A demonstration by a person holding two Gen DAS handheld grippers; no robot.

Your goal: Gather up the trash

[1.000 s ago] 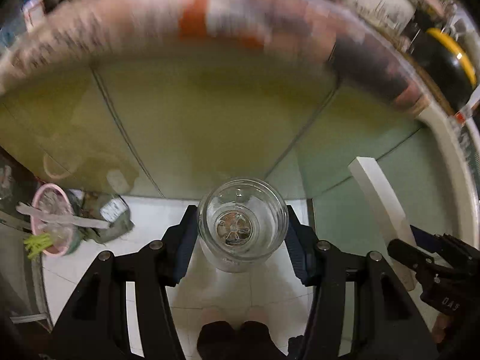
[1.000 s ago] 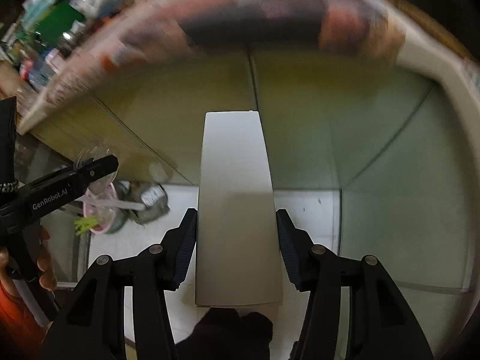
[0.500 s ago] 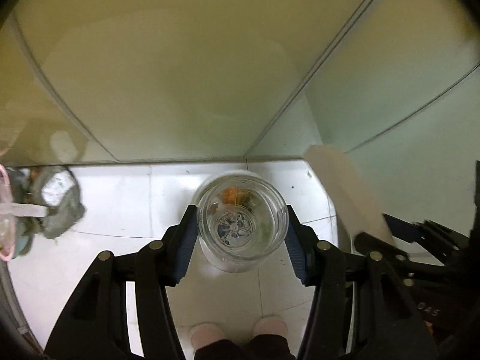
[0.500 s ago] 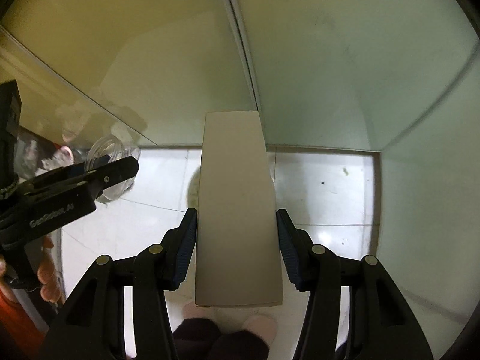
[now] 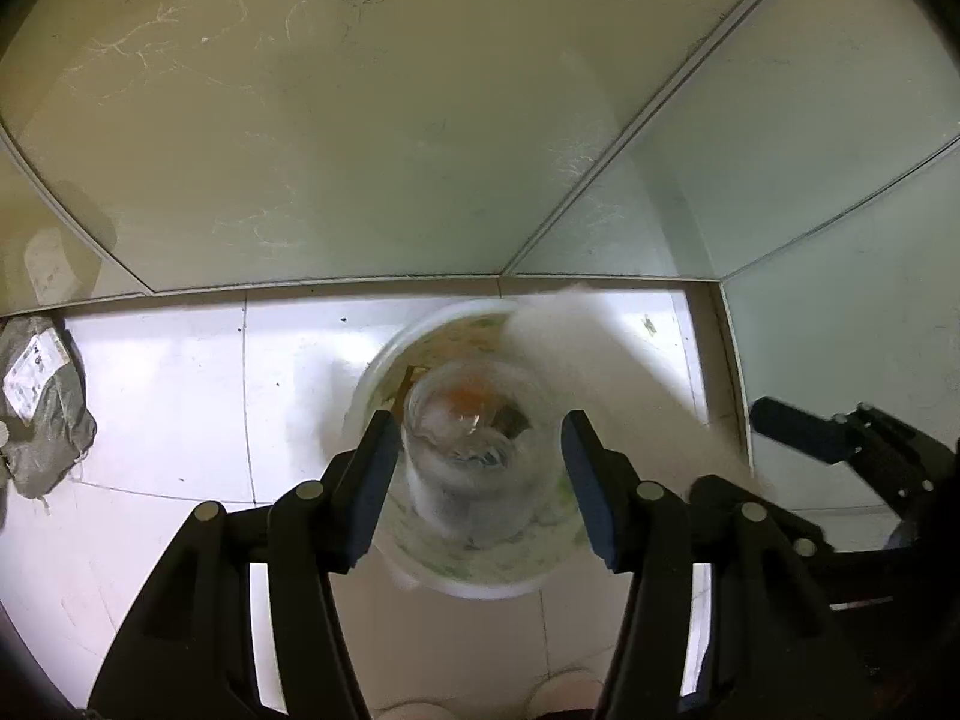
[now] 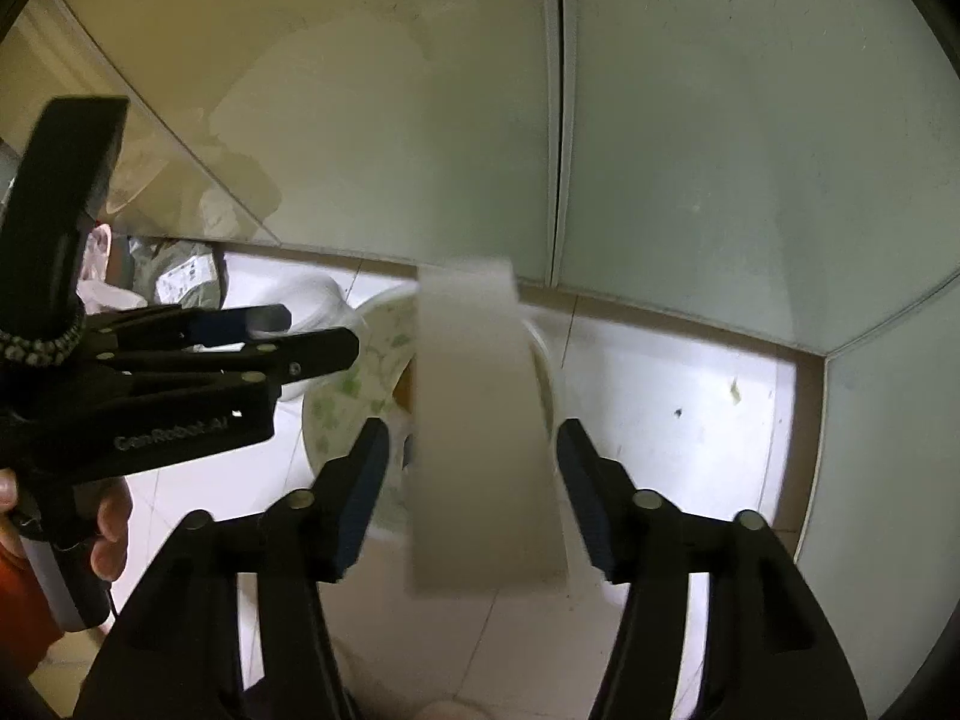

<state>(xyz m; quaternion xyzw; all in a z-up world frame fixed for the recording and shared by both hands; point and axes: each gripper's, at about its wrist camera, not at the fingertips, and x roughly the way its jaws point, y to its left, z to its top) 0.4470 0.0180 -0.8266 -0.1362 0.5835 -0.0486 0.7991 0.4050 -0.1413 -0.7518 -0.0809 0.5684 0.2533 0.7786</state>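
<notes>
**Two items released over one bin**

One clear cup (image 5: 471, 456) is seen loose between the parted left gripper (image 5: 480, 471), above one white bin (image 5: 462, 576). One white box (image 6: 480, 420) hangs between the right gripper (image 6: 471, 474), whose jaws have just been opening. One grey bag (image 5: 45, 408) lies aside.

White bin (image 5: 384, 360) green-flecked inside; white box (image 6: 480, 420).

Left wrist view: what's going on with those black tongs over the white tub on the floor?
A person is binning trash with tongs in each hand, over a white tub that holds scraps. The left tongs stand open around a clear cup, blurred as if dropping. The right tongs have just been opening, and the white box between them looks loose too.
</notes>
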